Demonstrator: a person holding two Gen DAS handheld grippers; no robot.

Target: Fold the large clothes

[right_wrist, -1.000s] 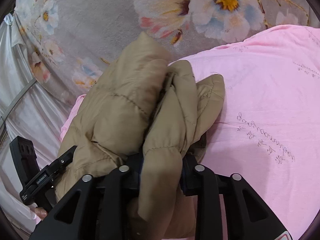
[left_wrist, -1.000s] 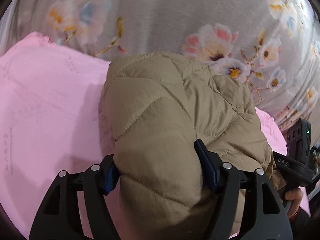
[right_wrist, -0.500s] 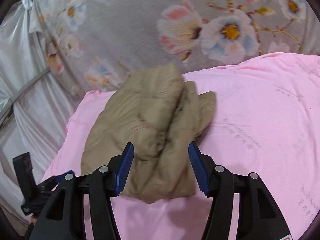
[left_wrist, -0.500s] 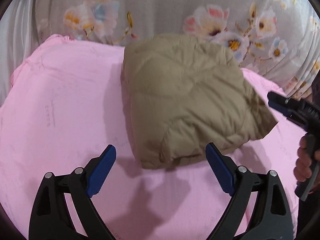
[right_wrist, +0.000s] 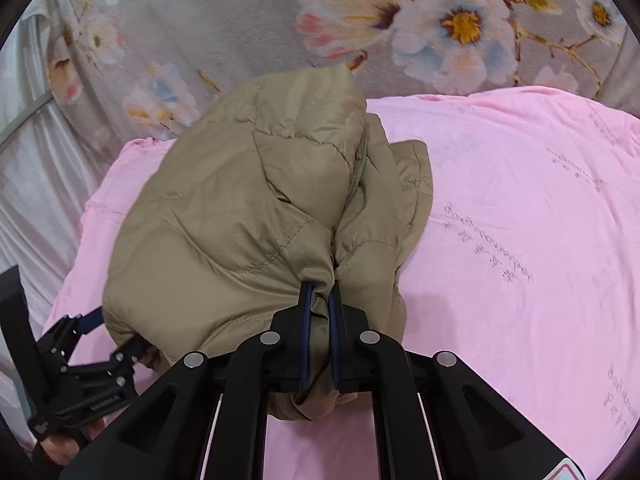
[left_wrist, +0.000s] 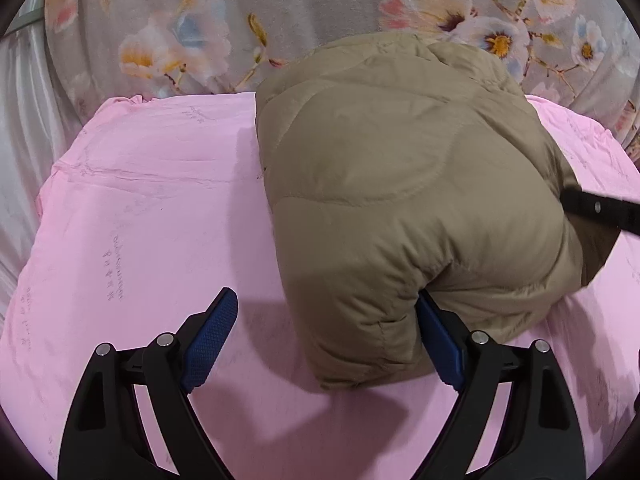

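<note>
Left wrist view: the folded tan jacket (left_wrist: 404,184) lies bunched on the pink sheet (left_wrist: 152,216), toward the sheet's far edge, its top reaching over onto the floral cloth (left_wrist: 224,36) behind. The left gripper (left_wrist: 324,340) stands wide apart, with a puffy near corner of the jacket between its blue pads (left_wrist: 210,336). The right-hand pad touches the jacket's side; the left-hand pad is clear of it, over bare sheet, so nothing is pinched. At the right edge of this view a black finger of the right gripper (left_wrist: 600,210) reaches in against the jacket's side.

Right wrist view: the right gripper (right_wrist: 319,332) has just been closing and now pinches a thin fold of the jacket (right_wrist: 240,220) at its near edge, the pads almost meeting with fabric squeezed between them. The jacket sits near the sheet's (right_wrist: 520,240) far left corner, with open sheet to its right. At the lower left, the left gripper (right_wrist: 108,332) meets the jacket's left side, spread open, with a hand (right_wrist: 60,446) on its handle.
</note>
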